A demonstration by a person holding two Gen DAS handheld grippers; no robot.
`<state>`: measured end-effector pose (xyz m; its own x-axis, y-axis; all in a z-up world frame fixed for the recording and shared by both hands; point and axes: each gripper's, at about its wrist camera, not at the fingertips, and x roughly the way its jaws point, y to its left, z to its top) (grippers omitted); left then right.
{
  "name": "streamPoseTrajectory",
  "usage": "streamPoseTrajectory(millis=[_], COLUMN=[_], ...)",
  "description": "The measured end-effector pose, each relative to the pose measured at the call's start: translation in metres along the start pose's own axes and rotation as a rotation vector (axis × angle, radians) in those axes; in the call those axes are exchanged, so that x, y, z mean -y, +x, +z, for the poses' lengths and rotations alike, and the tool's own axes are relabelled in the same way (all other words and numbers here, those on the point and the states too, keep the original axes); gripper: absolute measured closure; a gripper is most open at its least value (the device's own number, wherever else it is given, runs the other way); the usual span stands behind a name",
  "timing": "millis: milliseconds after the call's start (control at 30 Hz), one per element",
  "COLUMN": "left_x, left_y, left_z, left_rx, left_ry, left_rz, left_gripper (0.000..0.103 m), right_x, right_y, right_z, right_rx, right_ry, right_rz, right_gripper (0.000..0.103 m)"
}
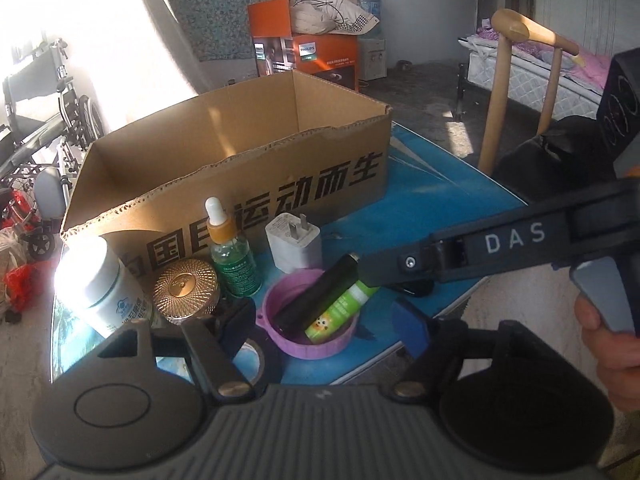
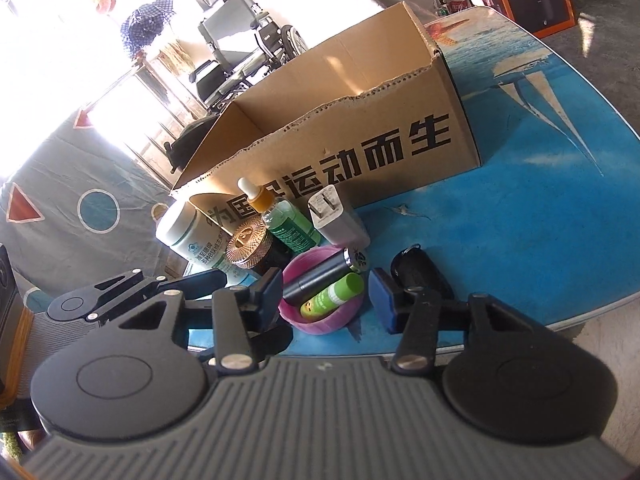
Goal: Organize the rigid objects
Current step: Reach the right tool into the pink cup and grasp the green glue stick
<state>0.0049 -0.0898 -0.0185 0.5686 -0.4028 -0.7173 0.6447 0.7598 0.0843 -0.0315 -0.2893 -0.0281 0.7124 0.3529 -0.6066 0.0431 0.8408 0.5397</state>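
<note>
Both grippers, left [image 1: 320,320] and right [image 2: 326,296], gape unclamped over a blue sea-printed tabletop [image 2: 520,240] bearing an open brown cardboard box [image 2: 360,120], in a sunlit room.

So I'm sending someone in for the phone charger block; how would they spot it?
Find the open cardboard box on the blue table. A row of small items stands against its printed front side. The charger is the white plug block at the right end, beside the green dropper bottle; it alone has two metal prongs on top.
</note>
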Motion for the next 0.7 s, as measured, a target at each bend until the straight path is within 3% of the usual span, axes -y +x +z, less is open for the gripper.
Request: streamPoseTrajectory(millis=[267, 400, 467, 700], left_x=[0.006, 0.006, 0.006, 0.003], left_y=[0.025, 0.032, 0.035, 0.036], left_z=[0.002, 0.002, 0.002, 0.001], left_rx=[-0.068, -0.085, -0.091, -0.089], left_ry=[0.038, 0.054, 0.058, 0.064], left_rz=[-0.043, -0.047, -0.047, -0.048], left_gripper=[0.064, 0.072, 0.075, 0.076], right_x=[0.011, 0.016, 0.017, 0.013], right_y=[0.021, 0.029, 0.033, 0.028], right_z=[0.003, 0.004, 0.003, 0.004], right_rx=[-0.035, -0.049, -0.058, -0.05], right_ry=[0.042, 0.064, 0.076, 0.073], right_rz=[0.005, 0.01, 0.014, 0.033], right_gripper=[0.068, 0.072, 0.08, 0.088])
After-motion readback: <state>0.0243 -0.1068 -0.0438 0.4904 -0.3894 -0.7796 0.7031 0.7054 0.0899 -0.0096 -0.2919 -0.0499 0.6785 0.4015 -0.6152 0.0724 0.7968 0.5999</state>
